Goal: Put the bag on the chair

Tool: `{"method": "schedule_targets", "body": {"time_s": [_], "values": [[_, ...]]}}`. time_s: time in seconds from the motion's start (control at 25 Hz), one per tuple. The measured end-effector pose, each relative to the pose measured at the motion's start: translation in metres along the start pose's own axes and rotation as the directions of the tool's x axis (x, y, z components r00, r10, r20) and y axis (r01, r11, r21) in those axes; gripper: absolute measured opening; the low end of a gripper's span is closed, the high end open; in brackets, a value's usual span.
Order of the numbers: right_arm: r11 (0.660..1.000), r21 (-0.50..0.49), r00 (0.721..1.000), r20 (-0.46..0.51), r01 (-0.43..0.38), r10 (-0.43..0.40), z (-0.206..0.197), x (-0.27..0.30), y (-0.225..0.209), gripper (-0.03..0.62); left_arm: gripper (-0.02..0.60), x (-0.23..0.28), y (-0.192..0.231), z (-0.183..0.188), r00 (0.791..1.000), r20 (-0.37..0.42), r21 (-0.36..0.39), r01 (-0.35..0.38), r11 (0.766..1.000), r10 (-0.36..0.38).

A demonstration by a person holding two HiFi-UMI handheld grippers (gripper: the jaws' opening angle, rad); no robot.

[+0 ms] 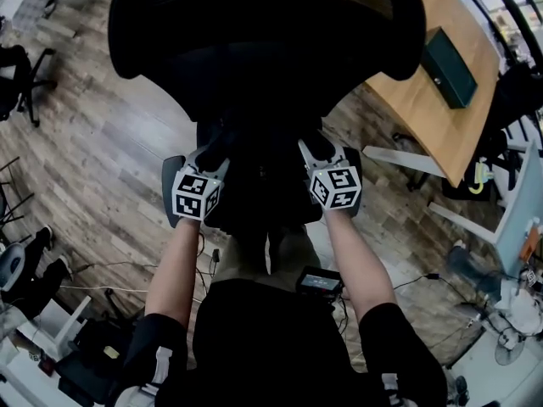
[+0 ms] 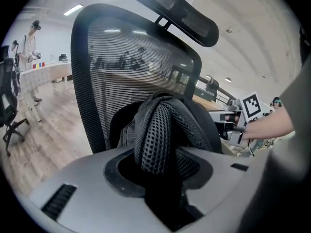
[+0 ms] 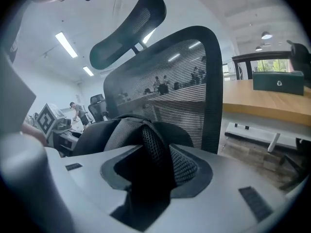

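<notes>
The black mesh office chair [image 1: 263, 32] stands straight ahead of me, its back [image 2: 121, 76] and headrest [image 3: 129, 28] rising behind the bag. The black bag [image 1: 259, 185] rests low against the chair back, between both grippers. My left gripper [image 1: 216, 142] has one padded mesh strap [image 2: 155, 135] running between its jaws at full thickness, not squeezed. My right gripper [image 1: 316, 145] has the other strap [image 3: 155, 149] lying loosely between its jaws in the same way. The pads themselves are hidden behind each gripper's grey body.
A wooden desk [image 1: 441, 100] with a dark green box [image 1: 450, 66] is at the right. Another office chair [image 1: 21, 75] stands at the far left. Cables and a small screen device [image 1: 318, 280] lie on the wood floor near my feet. A person [image 2: 31, 47] stands far off.
</notes>
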State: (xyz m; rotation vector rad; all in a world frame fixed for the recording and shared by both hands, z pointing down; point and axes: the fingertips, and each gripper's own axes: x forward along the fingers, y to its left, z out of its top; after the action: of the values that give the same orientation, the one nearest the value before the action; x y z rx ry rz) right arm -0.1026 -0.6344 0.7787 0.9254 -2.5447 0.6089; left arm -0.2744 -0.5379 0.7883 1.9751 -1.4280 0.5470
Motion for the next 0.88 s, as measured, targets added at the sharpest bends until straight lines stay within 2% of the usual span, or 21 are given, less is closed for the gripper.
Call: {"method": "schedule_targets", "body": {"time_s": [0.44,0.88], "values": [[0.999,0.007,0.999,-0.028,0.039,-0.038,-0.014,0.034,-0.024,0.183,0.160,0.031,0.019,-0.002,0.999,-0.022,0.001,-0.045,0.999,0.045],[0.999,0.025,0.998,-0.063,0.032,-0.030,-0.019,0.049,-0.030,0.189,0.183,0.044,0.030,-0.003,0.997,-0.036,0.004,-0.070,0.998,0.070]]}}
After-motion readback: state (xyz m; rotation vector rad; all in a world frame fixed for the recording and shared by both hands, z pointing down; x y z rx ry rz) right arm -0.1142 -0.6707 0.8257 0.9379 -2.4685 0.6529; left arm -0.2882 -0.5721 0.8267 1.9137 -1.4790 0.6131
